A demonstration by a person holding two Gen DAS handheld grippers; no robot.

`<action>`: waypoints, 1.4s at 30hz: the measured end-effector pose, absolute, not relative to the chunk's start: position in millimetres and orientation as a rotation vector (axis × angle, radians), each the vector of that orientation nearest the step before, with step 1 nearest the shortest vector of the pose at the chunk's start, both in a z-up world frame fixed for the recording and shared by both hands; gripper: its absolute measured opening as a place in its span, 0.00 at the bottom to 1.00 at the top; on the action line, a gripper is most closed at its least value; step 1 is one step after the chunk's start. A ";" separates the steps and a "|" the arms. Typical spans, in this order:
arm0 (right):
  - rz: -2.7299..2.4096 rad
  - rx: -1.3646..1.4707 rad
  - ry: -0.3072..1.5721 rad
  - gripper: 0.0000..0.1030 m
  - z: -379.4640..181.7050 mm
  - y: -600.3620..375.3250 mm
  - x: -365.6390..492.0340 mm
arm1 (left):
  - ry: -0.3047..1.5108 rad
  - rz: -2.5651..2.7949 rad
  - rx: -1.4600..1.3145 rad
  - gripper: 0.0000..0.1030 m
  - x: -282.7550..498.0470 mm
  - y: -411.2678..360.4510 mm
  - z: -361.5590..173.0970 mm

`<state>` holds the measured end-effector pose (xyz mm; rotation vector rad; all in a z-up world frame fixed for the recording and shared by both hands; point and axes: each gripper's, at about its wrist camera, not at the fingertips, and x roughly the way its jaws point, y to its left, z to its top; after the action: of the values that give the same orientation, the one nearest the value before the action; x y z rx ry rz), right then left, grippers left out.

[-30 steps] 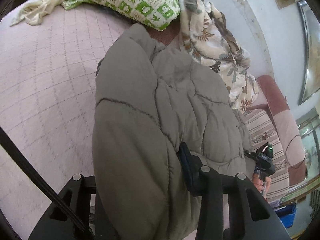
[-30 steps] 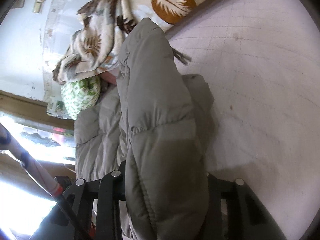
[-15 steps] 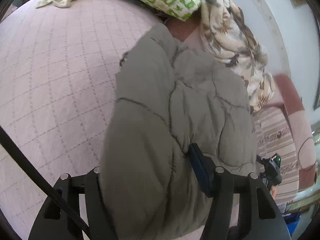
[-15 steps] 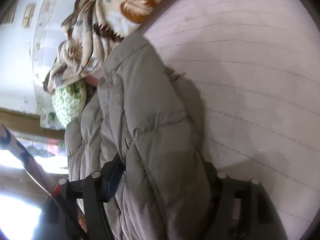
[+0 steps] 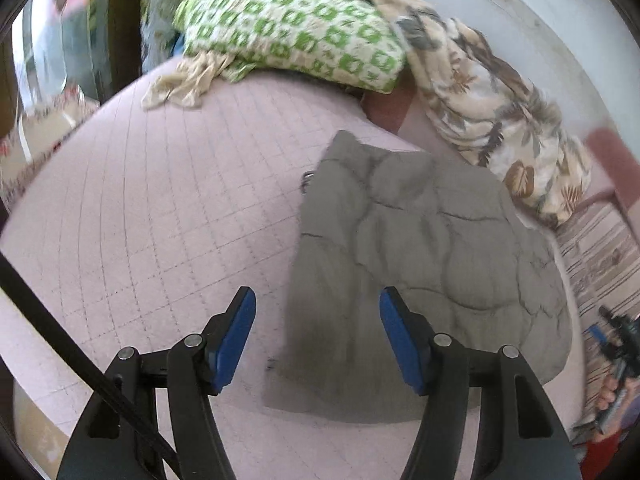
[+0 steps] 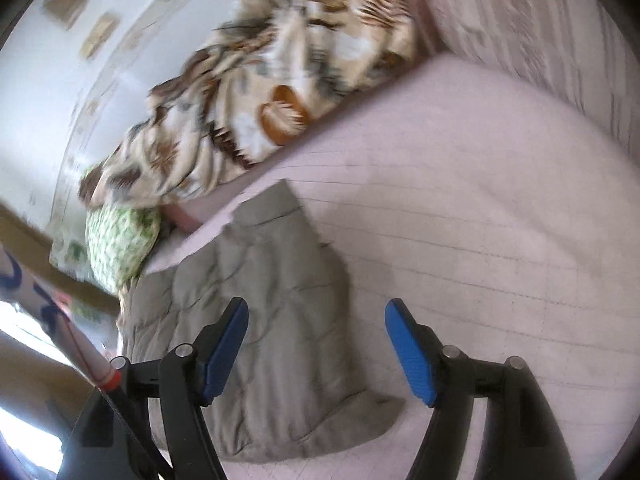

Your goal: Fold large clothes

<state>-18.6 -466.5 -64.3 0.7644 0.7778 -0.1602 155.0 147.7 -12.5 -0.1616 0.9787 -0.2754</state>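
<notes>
Both hand-held grippers, left (image 5: pixel 318 312) & right (image 6: pixel 316 322), spread wide w/ nothing between blue pads, above grey quilted jacket (image 5: pixel 420 264) lying folded on pink quilted bed (image 5: pixel 160 208) near leaf-print blanket (image 5: pixel 492 120).

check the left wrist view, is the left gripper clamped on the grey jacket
No, the left gripper is open with nothing between its blue pads, and the grey jacket lies flat on the bed.

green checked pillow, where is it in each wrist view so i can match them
Left wrist: green checked pillow at top centre, on the far edge of the pink quilted bedspread.
Right wrist: same pillow at middle left, tucked under the leaf-print blanket.
Shared landmark: grey puffer jacket lying flat.
</notes>
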 end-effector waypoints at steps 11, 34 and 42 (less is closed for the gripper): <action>0.016 0.425 0.808 0.72 -49.4 -305.0 64.8 | 0.934 -0.355 0.115 0.68 183.3 -2.5 -34.3; -0.058 0.376 0.808 0.78 -71.0 -274.6 160.4 | 0.920 -0.193 0.089 0.92 283.8 -4.4 -48.9; -0.011 0.353 0.904 0.75 -94.0 -257.3 229.8 | 1.015 -0.058 0.113 0.93 339.3 14.9 -95.6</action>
<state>229.8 -257.3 -94.0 0.3530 0.9037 -0.0109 339.3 14.9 -95.6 0.1131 1.0152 -0.0577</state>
